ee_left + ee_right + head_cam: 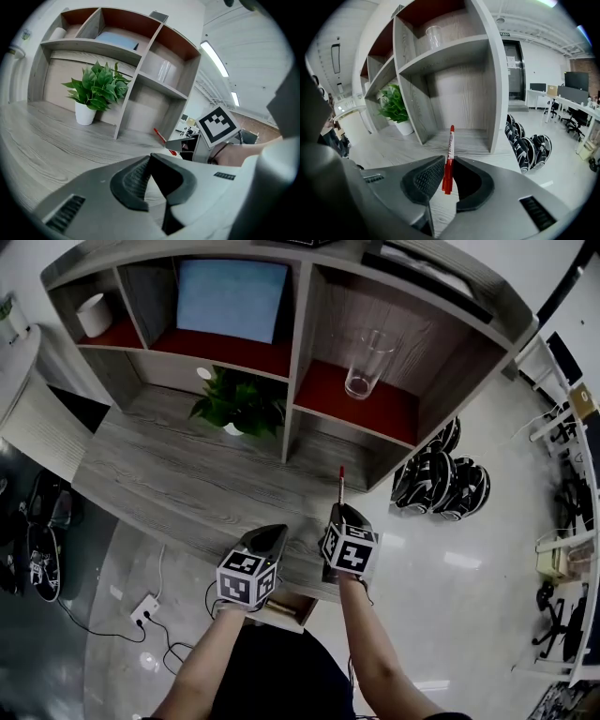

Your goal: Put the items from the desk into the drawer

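Observation:
A red pen (341,486) stands out forward from my right gripper (341,514), which is shut on it over the front of the grey wooden desk (159,474). In the right gripper view the pen (449,157) is pinched upright between the two pads. My left gripper (272,534) hovers just left of it, near the desk's front edge, shut with nothing in it; its tips (149,157) meet. The left gripper view also catches the pen (160,135). Part of a light wooden drawer (286,609) shows below the desk edge, between the person's arms.
A shelf unit (300,352) fills the back of the desk, with a potted plant (239,407) in front of it and a tall glass (364,367) in the right compartment. Black helmets (441,482) lie on the floor to the right; a power strip (145,610) lies at lower left.

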Available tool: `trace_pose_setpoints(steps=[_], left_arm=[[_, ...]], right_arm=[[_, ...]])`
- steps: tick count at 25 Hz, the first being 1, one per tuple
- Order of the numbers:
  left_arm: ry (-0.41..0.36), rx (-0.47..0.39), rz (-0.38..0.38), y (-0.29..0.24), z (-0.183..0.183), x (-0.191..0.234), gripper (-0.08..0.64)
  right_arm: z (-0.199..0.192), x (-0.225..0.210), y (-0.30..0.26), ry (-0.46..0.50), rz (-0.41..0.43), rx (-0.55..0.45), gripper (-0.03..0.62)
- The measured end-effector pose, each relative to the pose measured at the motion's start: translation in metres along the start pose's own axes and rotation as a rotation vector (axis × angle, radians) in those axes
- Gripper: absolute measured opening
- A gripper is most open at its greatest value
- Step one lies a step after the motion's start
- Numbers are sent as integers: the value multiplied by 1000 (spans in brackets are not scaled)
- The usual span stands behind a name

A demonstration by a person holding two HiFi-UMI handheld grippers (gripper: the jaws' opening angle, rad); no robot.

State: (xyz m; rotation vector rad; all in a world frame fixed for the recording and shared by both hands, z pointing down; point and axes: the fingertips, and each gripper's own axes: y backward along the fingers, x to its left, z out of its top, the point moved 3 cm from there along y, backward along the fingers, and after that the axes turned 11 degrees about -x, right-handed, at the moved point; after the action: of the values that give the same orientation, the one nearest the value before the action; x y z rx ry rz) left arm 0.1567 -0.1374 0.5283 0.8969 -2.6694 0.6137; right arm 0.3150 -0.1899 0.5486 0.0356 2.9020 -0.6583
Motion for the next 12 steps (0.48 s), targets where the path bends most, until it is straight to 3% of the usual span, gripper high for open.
trace_pose_setpoints(steps=[12], left_arm=[[-18, 16, -86, 68, -5, -5, 28]], right_arm=[[-14, 51, 81, 38, 8, -45, 64]])
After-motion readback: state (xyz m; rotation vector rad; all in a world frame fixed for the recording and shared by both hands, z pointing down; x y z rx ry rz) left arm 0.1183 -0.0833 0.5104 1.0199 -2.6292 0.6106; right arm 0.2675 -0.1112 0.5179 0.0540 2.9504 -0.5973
